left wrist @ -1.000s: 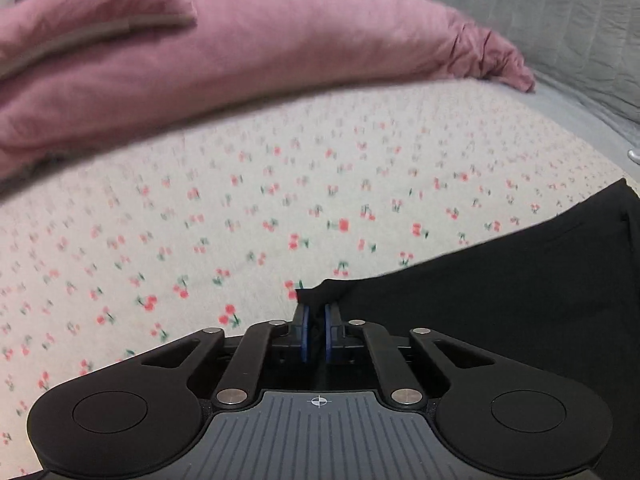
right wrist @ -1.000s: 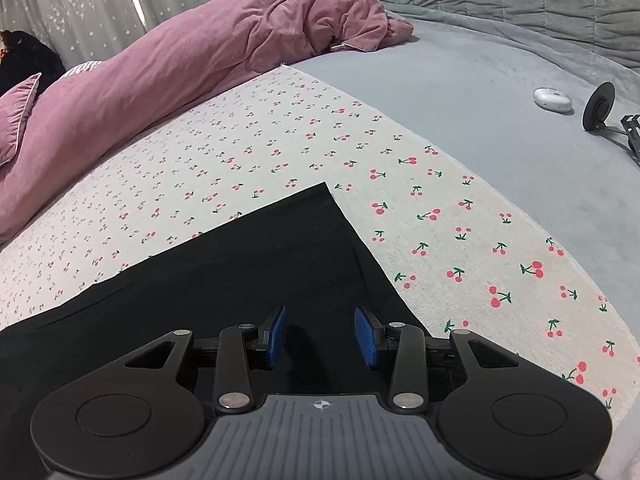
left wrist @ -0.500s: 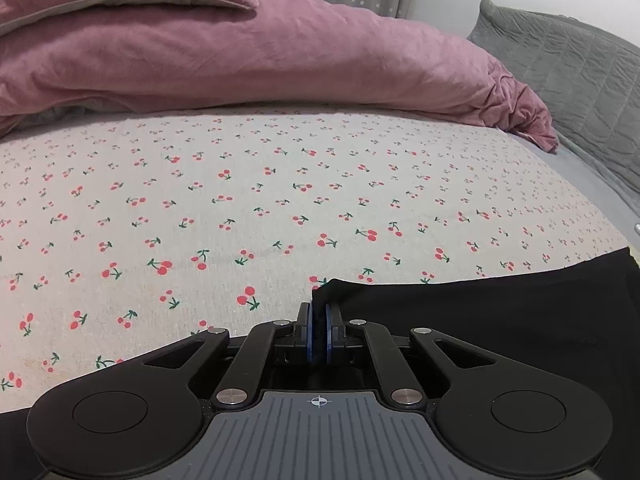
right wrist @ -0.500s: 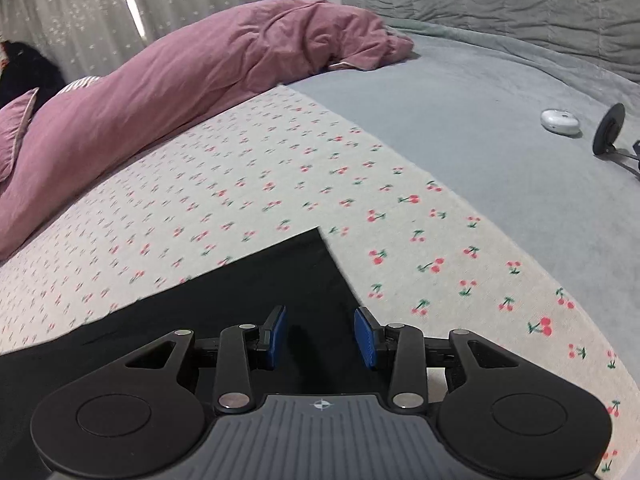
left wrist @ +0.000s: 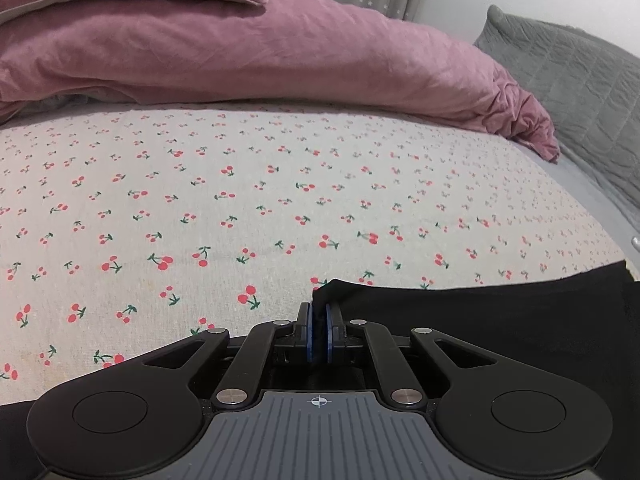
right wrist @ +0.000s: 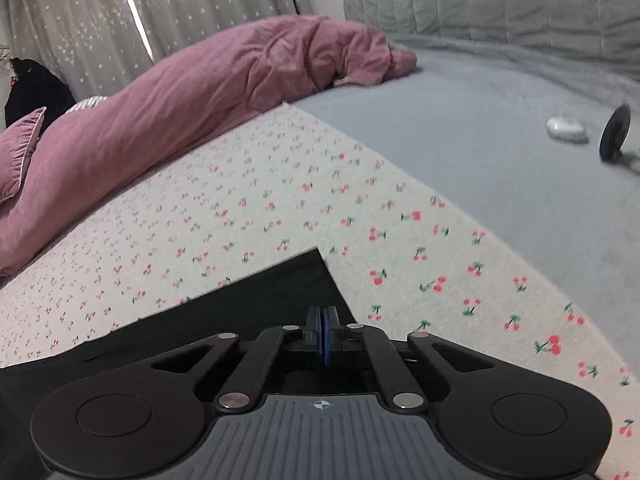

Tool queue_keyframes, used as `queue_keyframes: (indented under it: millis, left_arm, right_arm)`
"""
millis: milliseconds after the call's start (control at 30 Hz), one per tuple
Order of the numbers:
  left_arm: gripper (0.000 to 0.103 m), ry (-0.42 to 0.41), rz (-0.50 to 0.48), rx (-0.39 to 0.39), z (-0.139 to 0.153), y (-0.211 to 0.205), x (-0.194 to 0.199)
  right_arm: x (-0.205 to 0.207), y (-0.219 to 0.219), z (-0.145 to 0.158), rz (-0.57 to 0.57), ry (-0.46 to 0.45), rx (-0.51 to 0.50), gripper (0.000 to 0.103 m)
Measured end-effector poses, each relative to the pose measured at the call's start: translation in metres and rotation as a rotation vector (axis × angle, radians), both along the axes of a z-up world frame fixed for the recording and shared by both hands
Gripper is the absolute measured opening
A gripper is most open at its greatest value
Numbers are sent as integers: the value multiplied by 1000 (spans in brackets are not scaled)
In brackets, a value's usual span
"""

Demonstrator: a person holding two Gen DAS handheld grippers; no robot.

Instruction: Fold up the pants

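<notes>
The black pants (left wrist: pixel 480 320) lie on the cherry-print sheet (left wrist: pixel 280 200). In the left wrist view my left gripper (left wrist: pixel 318 312) is shut on a corner of the pants, whose edge runs off to the right. In the right wrist view my right gripper (right wrist: pixel 323 320) is shut on the pants (right wrist: pixel 240 312) just behind their far right corner. The fabric under both grippers is hidden by the gripper bodies.
A pink duvet (left wrist: pixel 280 48) and pillow (right wrist: pixel 18 152) lie along the far side of the sheet. A grey quilted blanket (right wrist: pixel 480 140) lies to the right, with a small white object (right wrist: pixel 566 128) and a black round stand (right wrist: pixel 614 132) on it. Curtains hang behind.
My right gripper has closed on the pants; it was open before. Both grippers have drawn back with the fabric, so less black cloth shows ahead of them.
</notes>
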State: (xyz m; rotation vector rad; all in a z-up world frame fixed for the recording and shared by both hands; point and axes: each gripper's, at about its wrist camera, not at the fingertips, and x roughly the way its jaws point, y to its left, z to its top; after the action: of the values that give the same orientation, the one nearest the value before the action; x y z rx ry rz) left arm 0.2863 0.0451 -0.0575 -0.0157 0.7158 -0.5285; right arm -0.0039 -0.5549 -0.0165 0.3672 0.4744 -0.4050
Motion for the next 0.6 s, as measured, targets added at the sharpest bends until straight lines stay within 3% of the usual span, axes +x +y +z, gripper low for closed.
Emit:
queue_keyframes:
  millis: [267, 600]
  left_arm:
    - [6, -21, 36, -92, 8, 12, -4]
    - [2, -43, 73, -57, -1, 9, 0]
  right_arm:
    - [21, 13, 23, -56, 6, -148, 0]
    - [79, 8, 1, -102, 86, -198, 0]
